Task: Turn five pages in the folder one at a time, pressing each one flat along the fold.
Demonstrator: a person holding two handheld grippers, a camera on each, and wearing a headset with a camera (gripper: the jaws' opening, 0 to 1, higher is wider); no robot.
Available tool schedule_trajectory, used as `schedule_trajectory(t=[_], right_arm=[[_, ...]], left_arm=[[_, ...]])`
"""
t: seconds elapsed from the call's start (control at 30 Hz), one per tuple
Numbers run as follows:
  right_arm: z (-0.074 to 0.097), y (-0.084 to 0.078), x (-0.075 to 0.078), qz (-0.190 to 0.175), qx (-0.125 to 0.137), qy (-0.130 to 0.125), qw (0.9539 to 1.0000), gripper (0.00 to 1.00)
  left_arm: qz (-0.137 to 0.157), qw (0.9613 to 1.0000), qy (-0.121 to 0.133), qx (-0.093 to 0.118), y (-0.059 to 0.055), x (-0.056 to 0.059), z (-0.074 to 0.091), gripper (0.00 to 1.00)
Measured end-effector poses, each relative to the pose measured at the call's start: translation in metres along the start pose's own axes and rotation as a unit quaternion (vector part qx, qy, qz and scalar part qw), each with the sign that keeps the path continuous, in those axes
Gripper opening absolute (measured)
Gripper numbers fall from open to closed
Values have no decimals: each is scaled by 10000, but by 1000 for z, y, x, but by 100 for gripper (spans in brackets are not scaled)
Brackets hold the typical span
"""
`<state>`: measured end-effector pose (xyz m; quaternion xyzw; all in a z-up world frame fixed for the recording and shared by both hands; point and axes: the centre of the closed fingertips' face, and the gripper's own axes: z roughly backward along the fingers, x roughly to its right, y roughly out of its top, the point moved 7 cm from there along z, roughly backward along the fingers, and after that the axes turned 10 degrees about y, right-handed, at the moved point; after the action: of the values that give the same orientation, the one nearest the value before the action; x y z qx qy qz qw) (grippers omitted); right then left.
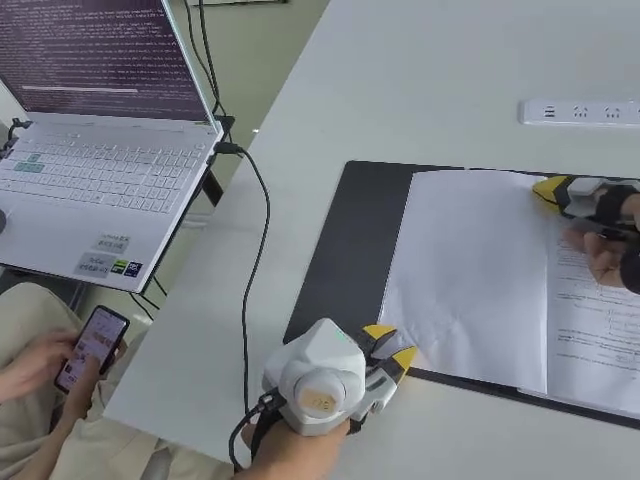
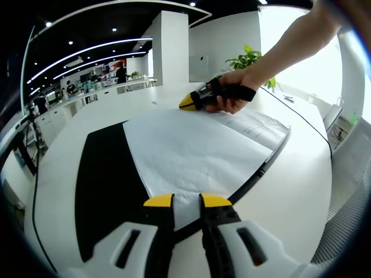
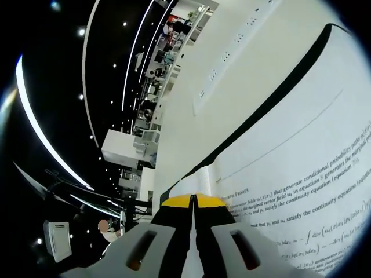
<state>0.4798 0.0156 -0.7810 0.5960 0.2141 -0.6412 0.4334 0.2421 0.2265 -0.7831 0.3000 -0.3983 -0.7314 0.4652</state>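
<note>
Touching the open black folder's (image 1: 345, 250) white paper page (image 1: 470, 270), far side, right gripper (image 1: 548, 189) has jaws together; left gripper (image 1: 392, 345), near edge, jaws slightly apart.

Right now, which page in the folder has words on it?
The right-hand page, by the right gripper, has printed lines. The left-hand page, near the left gripper, is plain white.
</note>
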Motion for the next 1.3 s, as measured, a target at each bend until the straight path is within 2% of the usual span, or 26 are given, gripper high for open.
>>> schedule_trajectory(t=[0.23,0.53,0.8,0.87,1.3], right_arm=[[18,-25,-2,-150,-289,237,9992,0],[41,-54,-6,-269,-454,379,9979,0],[58,-71,-6,-348,-561,418,9969,0],[63,-81,-7,-263,-740,420,9960,0],[92,-131,-15,-188,-1171,413,9921,0]], left_arm=[[5,10000,-3,-5,1,0,0,15],[21,10000,-2,-17,1,0,0,15],[36,10000,-10,-38,1,0,0,15],[45,10000,-11,-45,0,0,0,15],[67,9999,-16,-79,0,-1,0,15]])
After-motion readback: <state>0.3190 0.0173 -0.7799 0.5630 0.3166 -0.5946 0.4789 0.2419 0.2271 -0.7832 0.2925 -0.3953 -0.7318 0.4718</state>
